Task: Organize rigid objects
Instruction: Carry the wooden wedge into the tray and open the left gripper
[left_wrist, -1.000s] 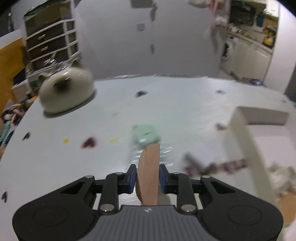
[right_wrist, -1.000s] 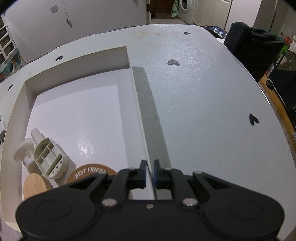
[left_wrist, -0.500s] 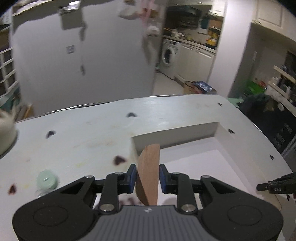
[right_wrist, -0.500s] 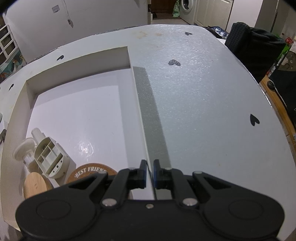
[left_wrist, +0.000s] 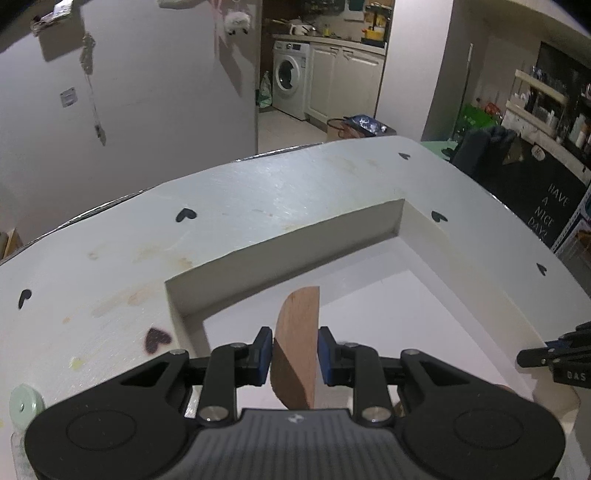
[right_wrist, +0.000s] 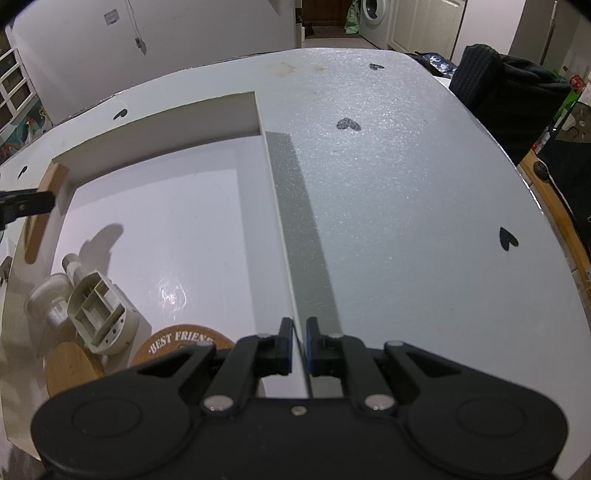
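My left gripper (left_wrist: 295, 347) is shut on a flat brown wooden piece (left_wrist: 297, 332), held on edge above the near left corner of the open white box (left_wrist: 280, 243). In the right wrist view the same wooden piece (right_wrist: 44, 210) hangs over the box's left wall (right_wrist: 162, 125). My right gripper (right_wrist: 298, 332) is shut on the box's thin right wall, near its front end. Inside the box lie a white plastic part (right_wrist: 98, 314), a cork coaster (right_wrist: 173, 343) printed "BEST FRIEND", and a round bamboo lid (right_wrist: 70, 369).
A mint green disc (left_wrist: 24, 400) lies on the white table (left_wrist: 258, 192) left of the box. The table (right_wrist: 406, 221) carries black heart marks. A dark bag (right_wrist: 506, 96) stands past the table's right edge. The right gripper's tip (left_wrist: 554, 354) shows at the box's right side.
My left gripper has swung right with the wooden piece, from the table area by the mint disc to above the box. The right gripper has stayed on the box wall.
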